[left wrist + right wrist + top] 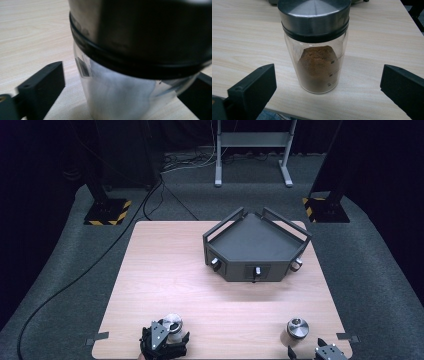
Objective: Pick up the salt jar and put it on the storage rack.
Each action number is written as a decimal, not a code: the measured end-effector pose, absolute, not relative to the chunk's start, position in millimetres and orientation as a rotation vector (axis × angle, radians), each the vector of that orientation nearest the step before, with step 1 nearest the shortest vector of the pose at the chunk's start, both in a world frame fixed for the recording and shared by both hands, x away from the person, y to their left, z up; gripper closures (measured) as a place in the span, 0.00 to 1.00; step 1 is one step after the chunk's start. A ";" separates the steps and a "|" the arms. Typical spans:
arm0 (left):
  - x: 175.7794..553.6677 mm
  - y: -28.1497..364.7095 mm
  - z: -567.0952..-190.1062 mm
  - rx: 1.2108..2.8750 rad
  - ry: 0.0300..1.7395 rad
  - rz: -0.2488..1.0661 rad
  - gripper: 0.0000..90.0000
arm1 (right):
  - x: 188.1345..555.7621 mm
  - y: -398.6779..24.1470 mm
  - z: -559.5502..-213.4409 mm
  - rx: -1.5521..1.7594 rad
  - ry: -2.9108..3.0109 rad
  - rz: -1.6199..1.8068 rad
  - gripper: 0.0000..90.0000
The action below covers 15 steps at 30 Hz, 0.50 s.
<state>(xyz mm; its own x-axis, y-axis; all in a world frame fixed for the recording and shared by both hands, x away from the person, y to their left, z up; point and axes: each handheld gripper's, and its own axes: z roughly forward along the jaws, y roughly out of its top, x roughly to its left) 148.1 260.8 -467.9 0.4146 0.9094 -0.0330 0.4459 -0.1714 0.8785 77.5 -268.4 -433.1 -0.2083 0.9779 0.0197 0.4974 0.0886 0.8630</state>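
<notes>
Two glass jars with steel lids stand near the table's front edge. The left jar [173, 324] sits between the jaws of my left gripper [167, 335], which is open. In the left gripper view this jar [130, 75] looms very close, and a gap shows between the glass and the left finger [42, 87]. The right jar [297, 327] stands just ahead of my right gripper [306, 348]. In the right gripper view that jar [318, 50] holds brown powder. My right gripper [328, 75] is open wide, a jaw on each side, touching nothing.
A dark grey angular tray [256, 242] with raised rails and three front knobs sits at the back centre-right of the wooden table [165, 270]. Black stands with yellow-striped bases [107, 212] and cables lie on the floor beyond.
</notes>
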 end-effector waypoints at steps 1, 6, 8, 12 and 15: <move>149.2 261.2 -467.6 1.789 1.174 0.651 0.08 | 77.6 -268.5 -433.1 1.454 1.776 1.037 0.00; 151.1 262.1 -468.4 1.799 1.170 0.639 0.18 | 77.8 -268.8 -433.2 1.451 1.780 1.039 0.00; 151.1 262.4 -469.5 1.799 1.167 0.636 0.22 | 78.0 -269.1 -433.2 1.451 1.781 1.039 0.00; 150.8 263.3 -471.1 1.802 1.162 0.635 0.26 | 77.8 -269.9 -433.1 1.453 1.779 1.041 0.00; 150.3 264.0 -472.3 1.801 1.151 0.634 0.30 | 77.7 -270.1 -433.0 1.454 1.778 1.040 0.00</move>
